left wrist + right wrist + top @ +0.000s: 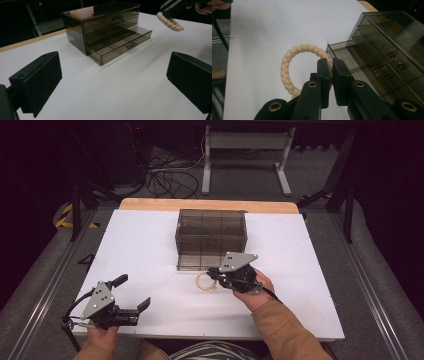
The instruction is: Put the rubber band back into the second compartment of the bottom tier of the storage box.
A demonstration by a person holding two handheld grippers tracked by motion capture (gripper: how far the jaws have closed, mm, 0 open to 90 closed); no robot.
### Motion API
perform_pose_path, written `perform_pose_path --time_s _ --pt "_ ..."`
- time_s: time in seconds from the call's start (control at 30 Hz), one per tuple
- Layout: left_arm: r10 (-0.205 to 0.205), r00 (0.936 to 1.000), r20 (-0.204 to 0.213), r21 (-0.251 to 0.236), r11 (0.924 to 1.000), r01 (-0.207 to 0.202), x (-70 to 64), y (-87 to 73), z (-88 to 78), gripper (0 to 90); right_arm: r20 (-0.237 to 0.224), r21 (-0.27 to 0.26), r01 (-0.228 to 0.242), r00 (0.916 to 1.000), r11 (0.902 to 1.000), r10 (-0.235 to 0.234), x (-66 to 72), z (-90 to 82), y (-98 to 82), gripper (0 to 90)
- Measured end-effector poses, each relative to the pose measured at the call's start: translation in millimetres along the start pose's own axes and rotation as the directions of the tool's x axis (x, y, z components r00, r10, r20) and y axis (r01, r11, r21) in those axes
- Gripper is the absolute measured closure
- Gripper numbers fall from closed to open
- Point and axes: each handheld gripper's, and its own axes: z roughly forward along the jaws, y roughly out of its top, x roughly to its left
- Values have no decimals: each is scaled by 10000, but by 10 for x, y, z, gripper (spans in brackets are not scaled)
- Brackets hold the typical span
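Currently, your right gripper [330, 67] is clamped on a braided rope ring [294, 58], lifted just near of the smoked drawer chest [210, 237]. Your left gripper view adds its bottom drawer [122, 43] pulled out. Your left gripper [131, 292] rests near-left, jaws wide, empty.

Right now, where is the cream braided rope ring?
The cream braided rope ring is pinched in the right hand-held gripper, lifted just in front of the smoky clear plastic drawer unit's open bottom drawer.
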Motion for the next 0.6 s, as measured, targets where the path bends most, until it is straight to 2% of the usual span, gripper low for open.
perform_pose_path --time_s 0.6 --pt "3 10000 11 44 10000 -3 7 0 2 6 538 125 -2 9986 9999 -5 -173 66 170 848"
